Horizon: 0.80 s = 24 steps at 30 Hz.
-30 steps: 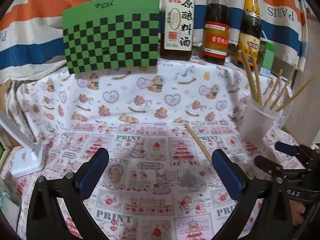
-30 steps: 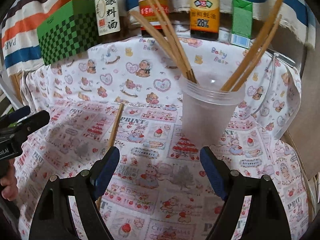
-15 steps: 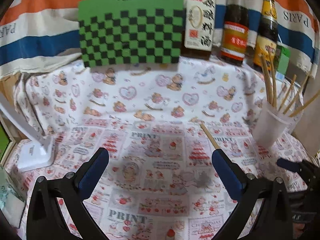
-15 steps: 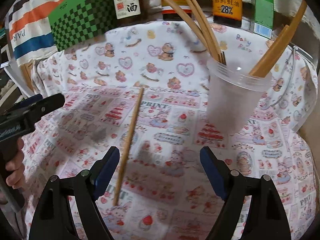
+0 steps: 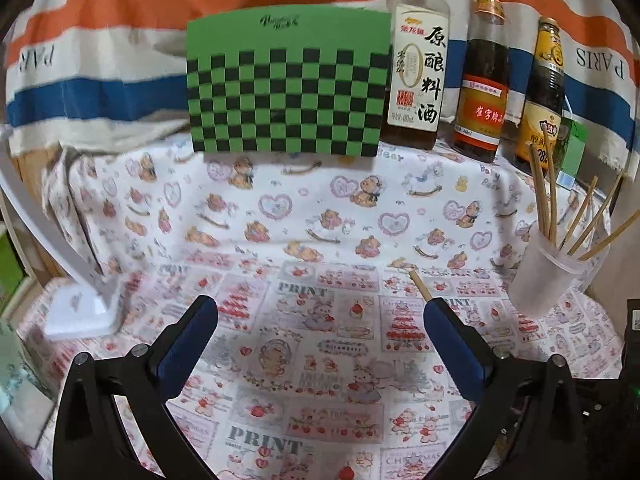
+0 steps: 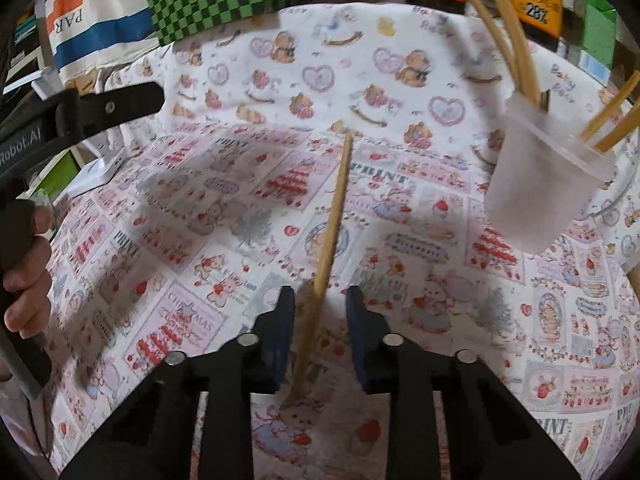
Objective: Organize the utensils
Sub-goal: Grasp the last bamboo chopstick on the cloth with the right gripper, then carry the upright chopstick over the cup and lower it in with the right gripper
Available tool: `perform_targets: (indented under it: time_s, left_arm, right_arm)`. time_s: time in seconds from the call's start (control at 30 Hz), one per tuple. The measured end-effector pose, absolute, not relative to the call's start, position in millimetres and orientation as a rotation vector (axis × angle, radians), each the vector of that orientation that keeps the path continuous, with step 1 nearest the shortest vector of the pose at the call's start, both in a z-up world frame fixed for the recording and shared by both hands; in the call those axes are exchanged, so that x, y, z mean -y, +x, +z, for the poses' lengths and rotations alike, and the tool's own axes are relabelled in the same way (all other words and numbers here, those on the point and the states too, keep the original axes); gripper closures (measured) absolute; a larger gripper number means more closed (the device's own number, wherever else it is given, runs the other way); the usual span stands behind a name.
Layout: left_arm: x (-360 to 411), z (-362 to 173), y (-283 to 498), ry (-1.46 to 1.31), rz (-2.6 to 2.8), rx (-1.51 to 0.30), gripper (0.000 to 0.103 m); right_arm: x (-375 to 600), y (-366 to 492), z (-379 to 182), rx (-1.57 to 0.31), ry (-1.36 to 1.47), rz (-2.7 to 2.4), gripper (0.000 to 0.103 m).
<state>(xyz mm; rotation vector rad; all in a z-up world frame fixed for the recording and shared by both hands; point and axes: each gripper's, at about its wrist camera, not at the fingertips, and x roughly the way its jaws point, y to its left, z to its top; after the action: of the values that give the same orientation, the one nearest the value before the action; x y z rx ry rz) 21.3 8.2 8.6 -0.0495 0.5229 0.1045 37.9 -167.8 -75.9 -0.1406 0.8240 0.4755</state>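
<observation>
Closing right hand-held gripper [image 6: 320, 312] now straddles chopstick [image 6: 334, 216], pointing away.

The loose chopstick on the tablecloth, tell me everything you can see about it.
The loose chopstick is one long, slim, pale tan stick, seemingly wood or bamboo, plain and unmarked. It lies flat on the printed tablecloth, apart from the frosted plastic cup that holds the other chopsticks. Its near end runs between the jaws of the right gripper, which have just been closing around it; a gap still shows on each side, so it is not yet pinched.
</observation>
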Motion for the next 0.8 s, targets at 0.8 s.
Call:
perform_targets:
  time_s: [0.8]
  left_arm:
    - [17.9,7.2,13.2,0.069,0.084,-0.486,0.001]
  right_arm:
    - [251.1,-31.8,25.2,-0.291,0.066,0.384,0.097]
